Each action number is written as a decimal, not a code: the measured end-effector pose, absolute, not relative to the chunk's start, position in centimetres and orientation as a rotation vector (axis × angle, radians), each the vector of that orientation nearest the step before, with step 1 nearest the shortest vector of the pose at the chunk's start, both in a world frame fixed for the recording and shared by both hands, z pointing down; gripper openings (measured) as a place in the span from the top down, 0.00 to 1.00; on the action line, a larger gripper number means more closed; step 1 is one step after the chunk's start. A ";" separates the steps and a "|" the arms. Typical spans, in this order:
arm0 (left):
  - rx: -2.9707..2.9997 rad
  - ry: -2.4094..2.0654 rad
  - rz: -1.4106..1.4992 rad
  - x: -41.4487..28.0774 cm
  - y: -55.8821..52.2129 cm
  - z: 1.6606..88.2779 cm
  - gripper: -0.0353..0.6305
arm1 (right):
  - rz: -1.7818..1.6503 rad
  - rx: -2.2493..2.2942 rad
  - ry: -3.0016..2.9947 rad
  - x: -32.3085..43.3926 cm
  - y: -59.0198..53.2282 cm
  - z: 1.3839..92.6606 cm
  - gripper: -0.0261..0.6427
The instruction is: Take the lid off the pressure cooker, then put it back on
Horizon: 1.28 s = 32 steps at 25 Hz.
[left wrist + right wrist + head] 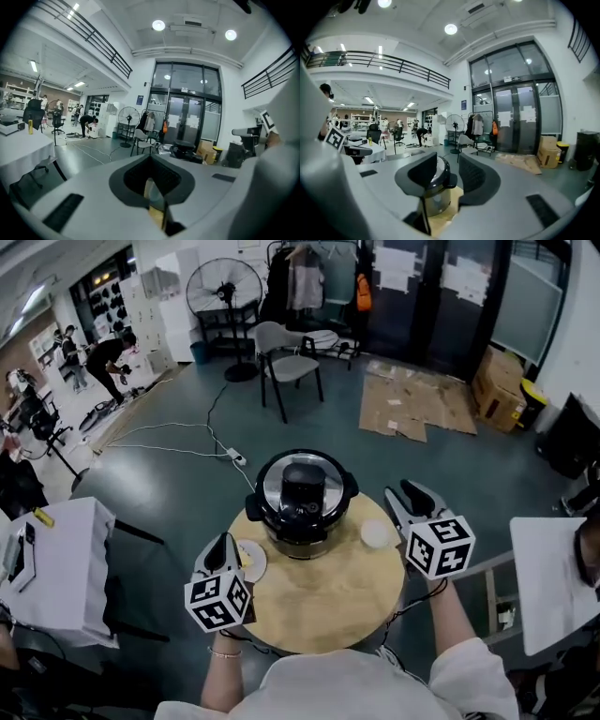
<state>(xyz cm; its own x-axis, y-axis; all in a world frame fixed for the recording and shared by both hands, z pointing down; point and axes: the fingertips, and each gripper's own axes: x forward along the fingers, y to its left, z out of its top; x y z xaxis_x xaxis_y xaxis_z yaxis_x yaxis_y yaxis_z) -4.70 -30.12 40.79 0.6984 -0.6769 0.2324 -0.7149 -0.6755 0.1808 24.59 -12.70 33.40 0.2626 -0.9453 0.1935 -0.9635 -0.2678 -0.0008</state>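
Note:
The pressure cooker (pixel 300 535) stands at the far middle of the round wooden table (pixel 319 606), its lid (pixel 302 486) on, with a black handle on top. My right gripper (pixel 403 493) hovers to the cooker's right, apart from it and open. In the right gripper view the cooker (pixel 437 199) shows in the gap of that gripper (pixel 447 176), well ahead of the fingertips, with nothing between them. My left gripper (pixel 221 542) is at the table's left edge, clear of the cooker. In its own view the left gripper (pixel 152 176) has its jaws drawn together, with only a thin slit over the wood.
A small white saucer (pixel 251 561) lies on the table by the left gripper, and a white disc (pixel 375 534) lies right of the cooker. White tables (pixel 56 568) flank me on both sides. A chair (pixel 286 362), a fan (pixel 225 292) and flattened cardboard (pixel 412 404) stand beyond.

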 end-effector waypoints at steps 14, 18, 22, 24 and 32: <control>2.704 -0.942 0.312 -2.9 -26.8 42.9 0.95 | 0.418 2.653 -1.597 23.0 -4.9 39.4 0.96; 2.683 -0.940 0.332 -3.7 -26.1 44.2 0.95 | 0.442 2.651 -1.565 22.4 -4.1 40.5 0.96; 2.665 -0.948 0.346 -4.3 -25.6 44.9 0.95 | 0.497 2.634 -1.583 21.4 -3.6 42.0 0.96; 2.661 -0.956 0.347 -4.4 -25.5 45.0 0.95 | 0.514 2.639 -1.592 21.2 -3.5 42.6 0.96; 2.650 -0.983 0.330 -4.3 -25.5 44.8 0.95 | 0.468 2.585 -1.569 21.3 -3.5 42.7 0.96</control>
<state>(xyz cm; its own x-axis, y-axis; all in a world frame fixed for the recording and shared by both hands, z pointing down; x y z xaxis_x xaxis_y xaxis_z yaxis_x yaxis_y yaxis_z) -4.30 -25.53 44.76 0.7401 -0.5956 0.3122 -0.6633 -0.7231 0.1930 21.27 -3.53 42.67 0.4281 -0.8525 0.2999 -0.8776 -0.4714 -0.0874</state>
